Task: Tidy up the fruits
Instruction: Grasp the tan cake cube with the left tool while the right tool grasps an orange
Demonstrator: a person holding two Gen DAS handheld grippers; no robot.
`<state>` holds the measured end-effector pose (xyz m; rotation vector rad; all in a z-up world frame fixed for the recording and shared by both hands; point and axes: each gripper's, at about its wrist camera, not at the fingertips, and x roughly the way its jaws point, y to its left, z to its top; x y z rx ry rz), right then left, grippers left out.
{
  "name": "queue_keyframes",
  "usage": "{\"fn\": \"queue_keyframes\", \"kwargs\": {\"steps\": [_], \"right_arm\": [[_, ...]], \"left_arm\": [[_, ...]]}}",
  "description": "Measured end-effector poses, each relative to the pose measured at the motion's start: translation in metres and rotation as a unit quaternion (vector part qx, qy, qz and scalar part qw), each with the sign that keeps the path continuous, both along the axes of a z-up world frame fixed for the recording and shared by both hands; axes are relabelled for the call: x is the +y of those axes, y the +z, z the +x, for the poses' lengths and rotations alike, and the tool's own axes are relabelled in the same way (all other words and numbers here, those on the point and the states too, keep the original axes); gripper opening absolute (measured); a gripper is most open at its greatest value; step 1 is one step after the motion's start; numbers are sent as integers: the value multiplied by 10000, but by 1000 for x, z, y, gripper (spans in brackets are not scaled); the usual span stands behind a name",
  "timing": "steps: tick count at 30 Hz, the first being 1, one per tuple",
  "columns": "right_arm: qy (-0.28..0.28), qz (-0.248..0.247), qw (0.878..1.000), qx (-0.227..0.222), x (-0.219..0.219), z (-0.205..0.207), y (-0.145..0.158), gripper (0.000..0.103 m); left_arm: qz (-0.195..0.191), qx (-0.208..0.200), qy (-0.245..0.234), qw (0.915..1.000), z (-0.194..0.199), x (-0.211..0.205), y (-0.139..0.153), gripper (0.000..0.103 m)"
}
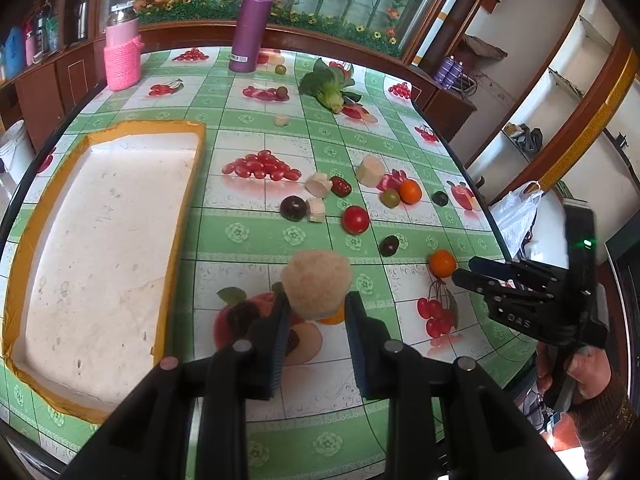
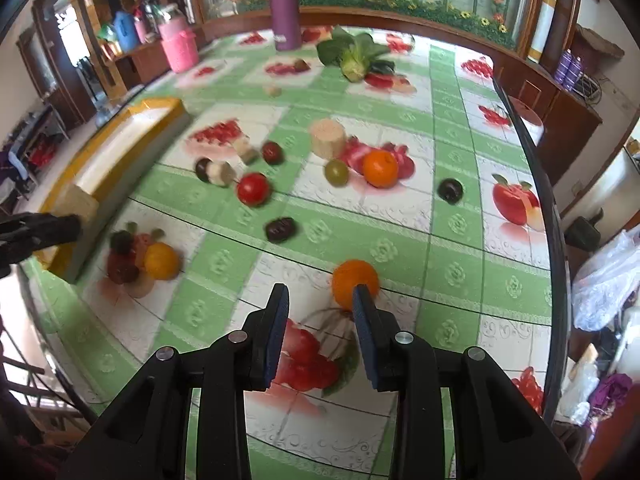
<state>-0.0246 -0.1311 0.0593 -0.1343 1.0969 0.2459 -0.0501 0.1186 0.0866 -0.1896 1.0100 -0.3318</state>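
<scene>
My left gripper (image 1: 318, 300) is shut on a beige chunk of fruit (image 1: 316, 282) and holds it above the table, right of the yellow-rimmed white tray (image 1: 188, 184). An orange (image 1: 334, 316) lies on the cloth under it. My right gripper (image 2: 320, 296) is open and empty; an orange (image 2: 354, 280) lies just ahead, touching the right fingertip (image 2: 360, 300). In the left wrist view that gripper (image 1: 464, 272) points at the same orange (image 1: 442, 263). Loose on the table are a tomato (image 1: 355, 219), another orange (image 1: 410, 191), a green fruit (image 1: 390, 198), dark plums (image 1: 293, 208) and beige chunks (image 1: 370, 171).
A purple flask (image 1: 252, 26), a pink jar (image 1: 122, 54) and a leafy green vegetable (image 1: 330, 86) stand at the far end. The table's right edge (image 1: 468, 176) runs close to my right gripper. A plastic bag (image 2: 608, 276) lies beyond it.
</scene>
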Motion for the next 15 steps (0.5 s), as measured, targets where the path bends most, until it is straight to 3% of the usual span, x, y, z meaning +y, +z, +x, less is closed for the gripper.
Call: {"fn": "queue_keyframes", "kwargs": {"steps": [6, 8, 11, 15], "right_arm": [[-108, -168, 9990, 406, -2, 26, -31, 41], [-85, -246, 9989, 383, -3, 27, -35, 32], [-87, -50, 9995, 296, -7, 21, -27, 31], [111, -149, 9998, 16, 4, 7, -3, 31]], "left_arm": [[-47, 70, -62, 9999, -5, 0, -4, 30], [-67, 102, -84, 9999, -6, -1, -5, 30], [-110, 103, -108, 9998, -9, 0, -3, 30], [-180, 54, -92, 9998, -12, 3, 1, 30]]}}
